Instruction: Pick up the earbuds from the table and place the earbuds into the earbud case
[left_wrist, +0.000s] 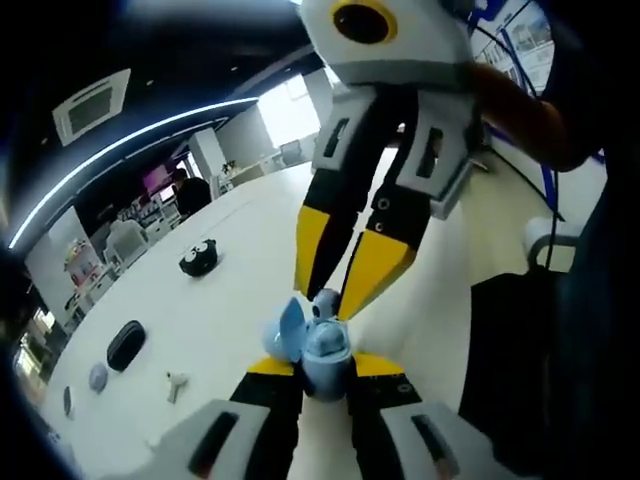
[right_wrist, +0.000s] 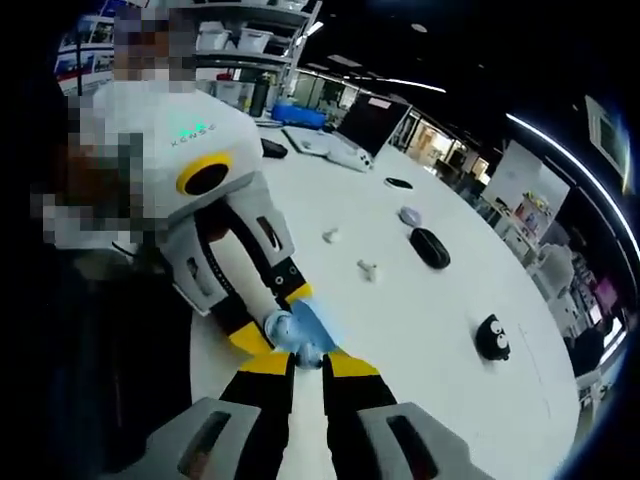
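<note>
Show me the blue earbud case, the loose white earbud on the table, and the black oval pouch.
earbud case (left_wrist: 318, 345), left gripper view, open body.
white earbud (right_wrist: 367, 268), right gripper view, its middle.
black oval pouch (right_wrist: 430, 247), right gripper view, top surface.

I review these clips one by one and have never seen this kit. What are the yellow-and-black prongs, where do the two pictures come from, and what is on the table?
No robot here: a person holds a two-pronged gripper in each hand, and a fisheye camera rides on each.

In the left gripper view, the left gripper rises from the bottom, its fingers closed on a light blue earbud case with the lid open. The right gripper comes down from above, its tips at the case opening; what they pinch is too small to tell.

The right gripper view shows the same meeting from the other side.

On the white table lie two loose white earbuds, a black oval case, and a black round toy with eyes.
</note>
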